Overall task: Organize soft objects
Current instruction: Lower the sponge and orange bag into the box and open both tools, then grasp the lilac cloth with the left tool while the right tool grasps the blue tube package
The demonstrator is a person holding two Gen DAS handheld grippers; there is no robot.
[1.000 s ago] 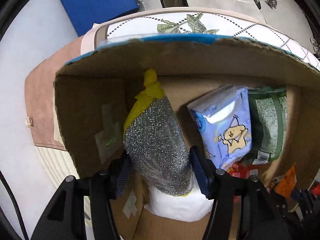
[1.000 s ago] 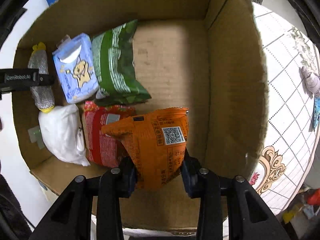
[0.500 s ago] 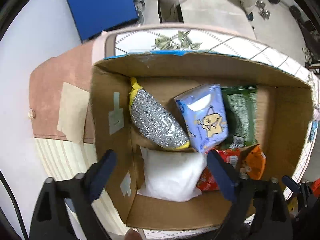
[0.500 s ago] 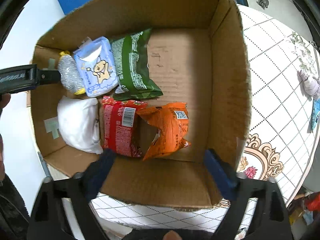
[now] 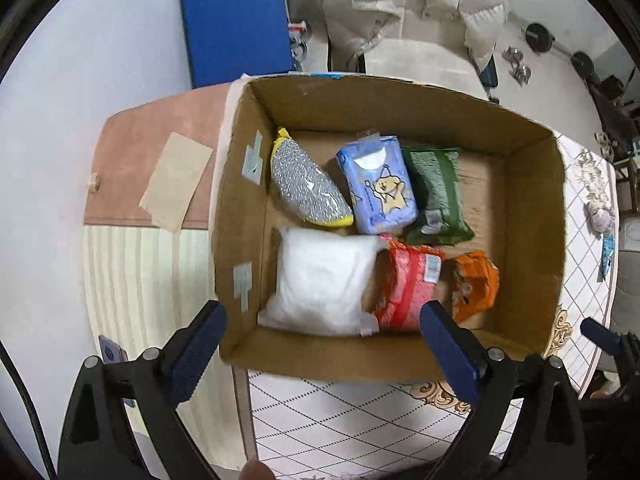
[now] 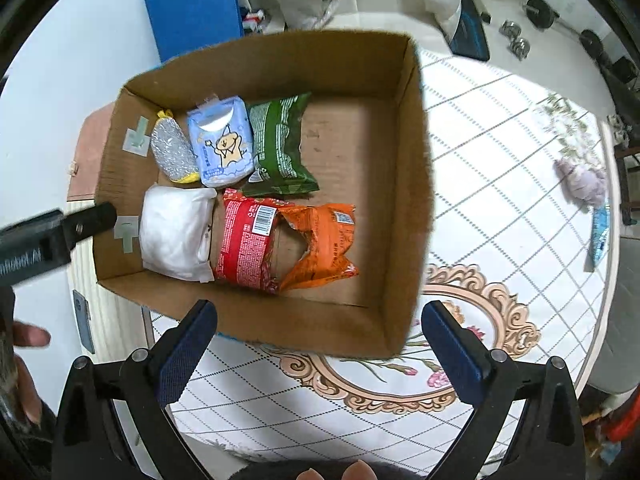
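Soft packets lay inside a cardboard box (image 6: 404,184) on a patterned tablecloth (image 6: 500,208). Nearest the box's front wall, both the left gripper (image 5: 324,344) and right gripper (image 6: 316,344) hung with fingers spread wide, holding nothing. Just inside sat a white pouch (image 6: 176,232), red packet (image 6: 246,244) and orange packet (image 6: 324,240). Nearer the back wall lay a silver scrubber (image 6: 172,148), blue tissue pack (image 6: 224,140) and green packet (image 6: 280,144).

The red packet (image 6: 245,247) hides one edge of the orange packet (image 6: 325,245), well ahead of the jaws. Far right of the jaws, a small purple lump (image 6: 582,179) is blurry, maybe a soft toy. The box (image 6: 304,326) hides the counter (image 6: 500,184) under it.
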